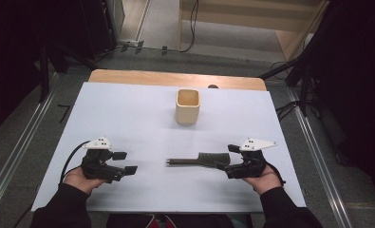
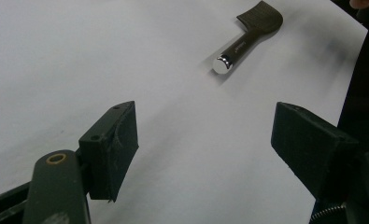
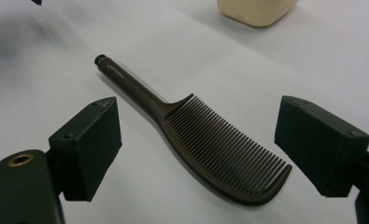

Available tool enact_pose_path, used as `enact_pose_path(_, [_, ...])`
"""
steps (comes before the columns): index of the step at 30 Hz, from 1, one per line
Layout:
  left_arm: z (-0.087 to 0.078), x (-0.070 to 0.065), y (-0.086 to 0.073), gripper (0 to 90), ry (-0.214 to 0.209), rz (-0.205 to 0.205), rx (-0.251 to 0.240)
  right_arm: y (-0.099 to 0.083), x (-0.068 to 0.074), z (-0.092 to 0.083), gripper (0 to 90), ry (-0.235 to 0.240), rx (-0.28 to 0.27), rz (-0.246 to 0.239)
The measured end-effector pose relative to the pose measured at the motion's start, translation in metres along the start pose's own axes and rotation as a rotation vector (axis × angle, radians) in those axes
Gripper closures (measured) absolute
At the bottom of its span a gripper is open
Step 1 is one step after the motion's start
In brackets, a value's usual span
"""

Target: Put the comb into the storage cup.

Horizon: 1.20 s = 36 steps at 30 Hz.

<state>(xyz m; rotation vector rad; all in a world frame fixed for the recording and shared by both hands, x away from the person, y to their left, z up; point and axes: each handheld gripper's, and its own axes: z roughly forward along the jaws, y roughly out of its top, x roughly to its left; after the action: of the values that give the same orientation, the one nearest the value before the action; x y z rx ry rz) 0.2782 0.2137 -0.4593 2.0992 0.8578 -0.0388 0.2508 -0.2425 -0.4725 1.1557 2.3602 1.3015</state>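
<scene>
Comb (image 1: 201, 159) lies flat on the white sheet (image 1: 128, 109) covering the tabletop, toward the near edge and right of centre. Its long axis runs roughly parallel to that near edge: round handle end points left toward the middle, toothed head points right.

Right gripper (image 1: 229, 160) sits just beside the toothed head, near the sheet's right-hand near corner. Jaws spread wide, nothing between them yet. In the right gripper view the comb (image 3: 205, 135) lies straight ahead between the two jaws, teeth facing up and to the right, handle slanting off to the far left.

Left gripper (image 1: 126, 162) rests well apart from the comb, toward the left near corner, jaws also spread wide and empty. In the left gripper view we see the comb (image 2: 247, 37) far ahead, shiny handle cap nearest us.

Cream cup (image 1: 188, 106) stands upright beyond the comb, near the middle of the far half of the sheet.

We judge the right hand (image 1: 263, 178) clearly the nearer one; the comb lies to its left, head first. A grip across the narrow width of the head or neck looks the likely next move, with the left arm idle.
</scene>
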Motion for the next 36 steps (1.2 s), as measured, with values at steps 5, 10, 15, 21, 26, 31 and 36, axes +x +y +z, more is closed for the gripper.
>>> enact_pose_path(5, [0.000,0.000,0.000,23.3,0.000,0.001,0.000,0.004,0.001,0.003,13.0,0.014,0.003,-0.014])
enact_pose_path(10, [0.000,0.000,0.000,23.3,-0.001,0.001,0.000,0.011,0.003,0.006,13.0,0.018,-0.005,-0.017])
enact_pose_path(15, [0.000,0.000,0.000,23.3,-0.001,0.000,0.000,0.016,0.004,0.011,13.0,0.019,0.001,-0.011])
enact_pose_path(21, [0.000,0.000,0.000,23.3,-0.001,0.000,0.000,0.021,0.005,0.017,13.1,0.011,0.000,-0.011])
enact_pose_path(26, [0.000,0.000,0.000,23.3,-0.002,0.000,0.000,0.027,0.007,0.022,13.5,0.003,-0.001,-0.015])
enact_pose_path(31, [0.000,0.000,0.000,23.3,-0.001,0.000,0.001,0.032,0.007,0.026,13.7,0.006,0.006,-0.013])
enact_pose_path(36, [0.000,0.000,0.000,23.3,-0.001,0.001,0.002,0.035,0.008,0.029,13.7,0.005,0.003,-0.021])
